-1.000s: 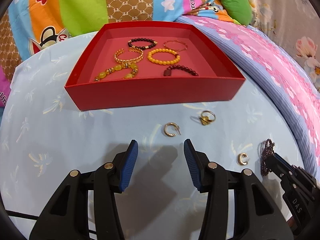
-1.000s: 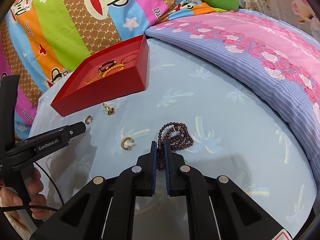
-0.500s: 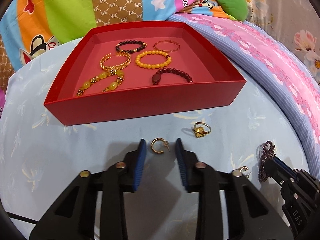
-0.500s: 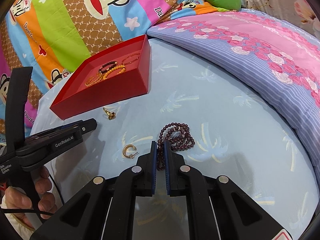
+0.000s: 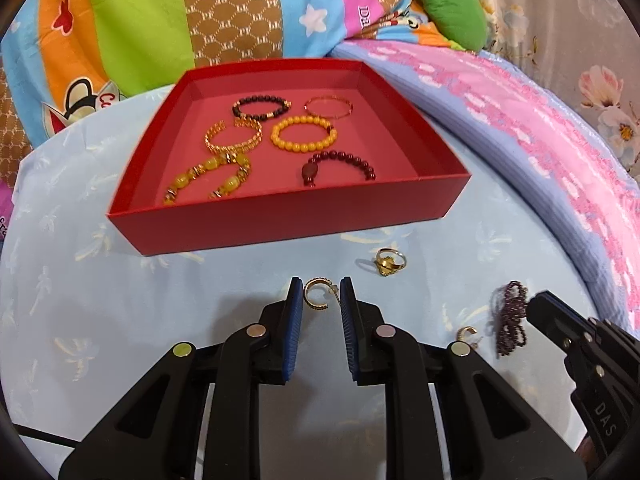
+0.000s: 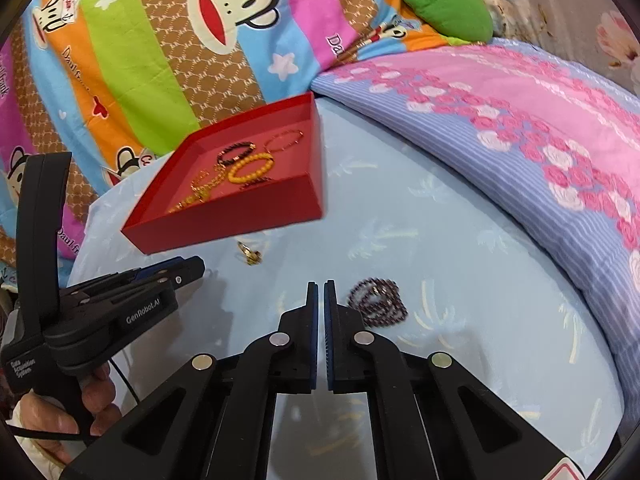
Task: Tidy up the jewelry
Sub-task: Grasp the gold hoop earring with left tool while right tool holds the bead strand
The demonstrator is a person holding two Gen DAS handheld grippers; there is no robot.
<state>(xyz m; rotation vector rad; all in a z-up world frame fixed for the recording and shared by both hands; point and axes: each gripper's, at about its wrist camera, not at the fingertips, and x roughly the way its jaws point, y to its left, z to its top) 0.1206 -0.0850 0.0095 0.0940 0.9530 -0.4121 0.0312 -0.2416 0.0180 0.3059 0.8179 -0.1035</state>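
Note:
A gold hoop earring (image 5: 316, 295) lies on the pale blue cloth just in front of the red box (image 5: 280, 222). My left gripper (image 5: 320, 286) has narrowed onto it, and both blue pads touch the hoop. My right gripper (image 6: 321, 286) is shut, and I see nothing between its pads. A dark purple bead necklace (image 6: 376, 303) lies bunched on the cloth just right of those tips, its near edge hidden by the right finger. In the left wrist view the right gripper (image 5: 536, 306) is beside the same necklace (image 5: 510, 320).
Several bracelets lie inside the red box. A gold ring (image 5: 388, 262) and a small second gold earring (image 5: 466, 334) rest on the cloth. A pink and blue quilt (image 6: 520, 140) rises on the right, and a striped cartoon blanket (image 6: 160, 60) behind. A person's hand (image 6: 96, 400) holds the left gripper.
The left gripper's jaws came together from wide apart onto the hoop earring. The right gripper lifted a little, and the bead strand that ran between its pads now lies beside them.

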